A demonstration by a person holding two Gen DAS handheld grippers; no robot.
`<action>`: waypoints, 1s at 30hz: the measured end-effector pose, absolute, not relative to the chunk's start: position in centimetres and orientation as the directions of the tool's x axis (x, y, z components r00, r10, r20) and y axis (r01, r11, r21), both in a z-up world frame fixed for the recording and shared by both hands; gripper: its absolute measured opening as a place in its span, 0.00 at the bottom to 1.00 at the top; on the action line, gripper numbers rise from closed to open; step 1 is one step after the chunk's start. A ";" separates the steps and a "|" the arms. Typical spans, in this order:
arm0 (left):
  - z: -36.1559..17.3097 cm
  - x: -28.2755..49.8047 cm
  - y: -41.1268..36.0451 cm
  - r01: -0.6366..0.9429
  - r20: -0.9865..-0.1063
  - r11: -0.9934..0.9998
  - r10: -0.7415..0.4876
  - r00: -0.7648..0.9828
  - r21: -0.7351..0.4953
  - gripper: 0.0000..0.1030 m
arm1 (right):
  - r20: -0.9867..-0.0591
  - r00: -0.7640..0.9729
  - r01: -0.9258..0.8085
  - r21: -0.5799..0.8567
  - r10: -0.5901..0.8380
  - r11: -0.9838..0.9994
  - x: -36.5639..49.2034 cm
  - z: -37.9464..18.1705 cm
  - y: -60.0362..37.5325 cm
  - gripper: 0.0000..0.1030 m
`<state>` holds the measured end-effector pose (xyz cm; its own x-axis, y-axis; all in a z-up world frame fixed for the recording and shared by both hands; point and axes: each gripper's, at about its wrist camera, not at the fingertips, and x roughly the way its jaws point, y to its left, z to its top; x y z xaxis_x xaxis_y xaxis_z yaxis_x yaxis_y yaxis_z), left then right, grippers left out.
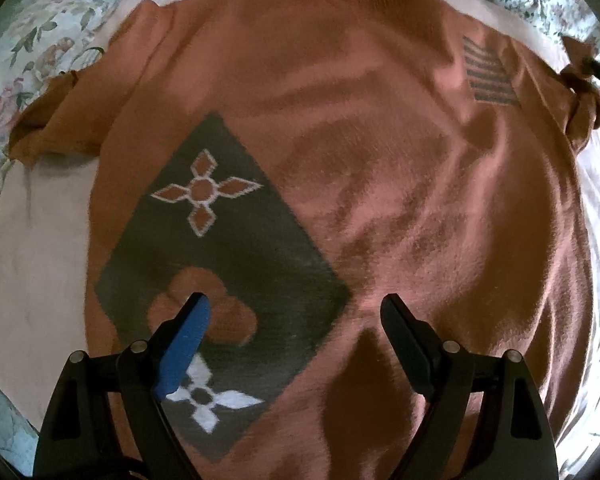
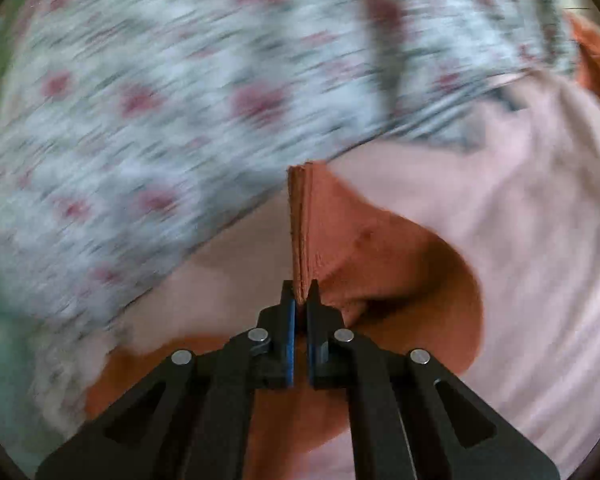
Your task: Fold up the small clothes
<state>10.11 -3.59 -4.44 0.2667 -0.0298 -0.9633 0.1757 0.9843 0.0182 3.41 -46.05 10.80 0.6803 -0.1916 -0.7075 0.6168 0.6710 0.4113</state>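
Left gripper (image 1: 294, 306) points steeply down, jaws spread wide, holding nothing. Right gripper (image 2: 300, 294) angled downward, jaws clamped on shirt (image 2: 328, 232) fold.

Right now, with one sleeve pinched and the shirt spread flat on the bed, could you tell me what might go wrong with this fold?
1. The right tool grips only the sleeve edge; it may slip out in a quick pull.
2. The left tool hangs open above the shirt, pinning nothing, so the whole shirt could drag.
3. The other sleeve lies crumpled, so the fold may end uneven.
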 end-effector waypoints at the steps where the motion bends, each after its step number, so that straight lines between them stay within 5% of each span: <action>1: -4.2 9.4 -2.8 0.175 -0.963 0.984 -0.024 0.270 0.025 0.85 | -0.704 0.693 0.590 0.427 -0.158 0.685 3.8 10.5 -44.0 0.05; 9: -3.0 9.4 3.1 0.100 -0.954 0.995 -0.047 0.297 -0.018 0.85 | -0.670 0.688 0.232 0.566 0.277 0.791 12.6 6.7 -25.0 0.05; 19: -2.5 8.8 9.6 0.017 -0.932 0.983 -0.178 0.316 -0.182 0.85 | -0.745 0.478 0.108 0.575 0.465 0.811 18.4 -1.6 -12.8 0.05; 23: -2.6 11.2 9.8 0.043 -0.911 0.967 -0.251 0.326 -0.251 0.85 | -0.770 0.409 0.152 0.587 0.490 0.795 18.6 -3.4 -12.8 0.13; 27: -2.8 14.8 9.4 0.058 -0.879 0.930 -0.361 0.311 -0.362 0.85 | -0.748 0.466 0.161 0.598 0.474 0.785 16.6 -2.1 -14.6 0.40; 30: -3.6 18.3 8.0 0.056 -0.859 0.904 -0.422 0.290 -0.425 0.85 | -0.745 0.513 0.191 0.584 0.427 0.789 14.2 -0.5 -16.6 0.41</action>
